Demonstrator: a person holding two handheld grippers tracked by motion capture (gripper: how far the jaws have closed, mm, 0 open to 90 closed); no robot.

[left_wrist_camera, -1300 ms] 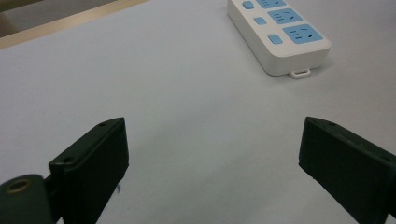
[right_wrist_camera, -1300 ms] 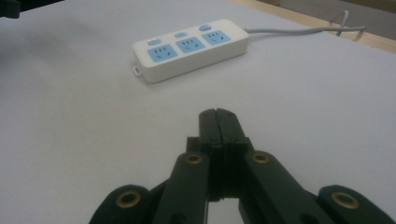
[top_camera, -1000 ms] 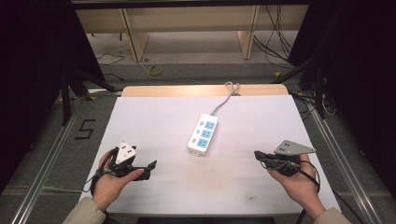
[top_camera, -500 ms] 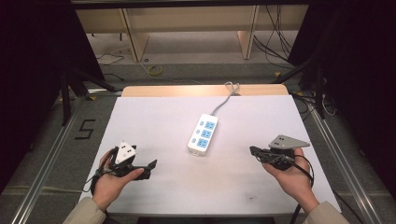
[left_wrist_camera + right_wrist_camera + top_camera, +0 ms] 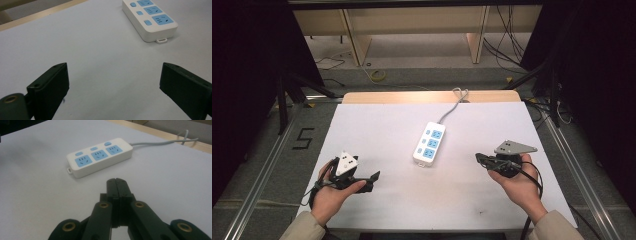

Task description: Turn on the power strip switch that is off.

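Note:
A white power strip (image 5: 430,143) with three blue sockets and blue switches lies in the middle of the white table (image 5: 382,125); its grey cable (image 5: 455,100) runs off the far edge. In the left gripper view the power strip (image 5: 149,18) sits at the upper right, beyond the jaws. My left gripper (image 5: 371,181) is held low near the front left, open, with nothing between its jaws (image 5: 113,86). My right gripper (image 5: 479,158) is held at the front right, pointing at the power strip (image 5: 98,156), shut with its jaws pressed together on nothing (image 5: 116,183).
A wooden strip (image 5: 427,96) edges the table's far side. Metal rails (image 5: 267,170) run along both sides on the floor. Shelving legs and loose cables (image 5: 507,45) stand behind the table.
My right gripper has moved left and slightly forward toward the power strip. The left gripper has stayed where it was.

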